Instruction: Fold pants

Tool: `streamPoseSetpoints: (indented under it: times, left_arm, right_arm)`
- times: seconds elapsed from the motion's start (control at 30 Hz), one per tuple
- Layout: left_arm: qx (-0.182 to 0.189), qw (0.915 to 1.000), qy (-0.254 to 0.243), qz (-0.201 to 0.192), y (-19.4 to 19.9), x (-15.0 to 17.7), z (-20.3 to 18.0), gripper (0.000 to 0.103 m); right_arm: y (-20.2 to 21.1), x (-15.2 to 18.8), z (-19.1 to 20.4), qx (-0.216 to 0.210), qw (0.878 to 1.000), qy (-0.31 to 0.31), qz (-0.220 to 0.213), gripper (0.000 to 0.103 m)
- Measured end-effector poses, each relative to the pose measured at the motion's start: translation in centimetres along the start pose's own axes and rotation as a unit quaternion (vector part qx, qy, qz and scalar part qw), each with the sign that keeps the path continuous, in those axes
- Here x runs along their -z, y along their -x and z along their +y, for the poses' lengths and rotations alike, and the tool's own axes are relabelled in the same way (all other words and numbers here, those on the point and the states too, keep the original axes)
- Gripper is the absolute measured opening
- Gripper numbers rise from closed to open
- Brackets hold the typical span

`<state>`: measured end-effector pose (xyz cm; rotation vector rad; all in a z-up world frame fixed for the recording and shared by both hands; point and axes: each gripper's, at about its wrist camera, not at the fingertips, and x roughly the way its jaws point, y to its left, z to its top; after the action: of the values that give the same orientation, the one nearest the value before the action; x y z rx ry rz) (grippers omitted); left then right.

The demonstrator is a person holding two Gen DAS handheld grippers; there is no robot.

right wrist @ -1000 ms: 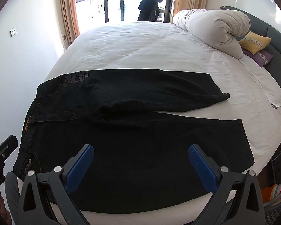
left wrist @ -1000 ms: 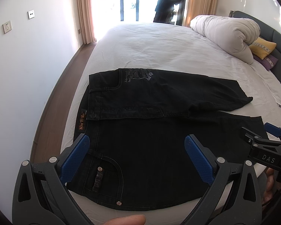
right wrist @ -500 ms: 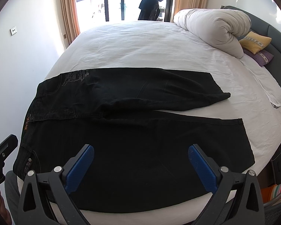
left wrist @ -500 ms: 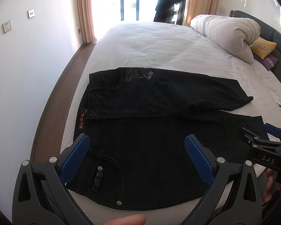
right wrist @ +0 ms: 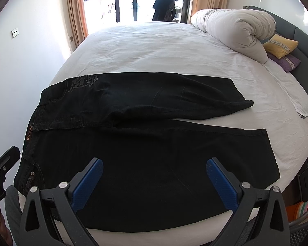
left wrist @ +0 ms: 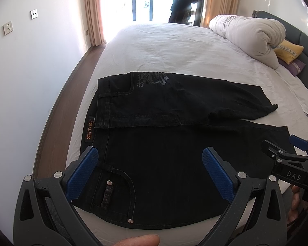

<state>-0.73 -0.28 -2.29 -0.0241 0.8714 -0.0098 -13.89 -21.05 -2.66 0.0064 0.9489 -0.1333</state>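
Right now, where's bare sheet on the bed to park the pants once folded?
Largest free patch: white sheet between the black pants and the window end, bordered on the right by the rolled duvet. A narrower strip lies right of the leg hems, up to the white towel. Crowded: near edge, covered by pants; headboard side holds the yellow pillow and purple pillow.

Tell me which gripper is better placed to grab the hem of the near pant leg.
Right, probably. The right gripper hangs open over the near leg of the pants, nearer the hem. The left gripper is open over the waist end.
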Motion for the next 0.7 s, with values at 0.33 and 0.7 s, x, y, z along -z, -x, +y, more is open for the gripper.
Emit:
streamPoseSetpoints:
  times: [0.33,0.7]
  left_arm:
    - [0.0,0.9999,0.004,0.01,-0.9,0.0,0.5,0.103]
    - [-0.015,0.9995,-0.005,0.029,-5.3,-2.5,2.2,0.103]
  right_arm:
    - [-0.3,-0.2,-0.3,0.0,1.0,0.003,0.008,0.103]
    - [-3.3,-3.0,-1.4,-0.035,0.998,0.043,0.009,0.103]
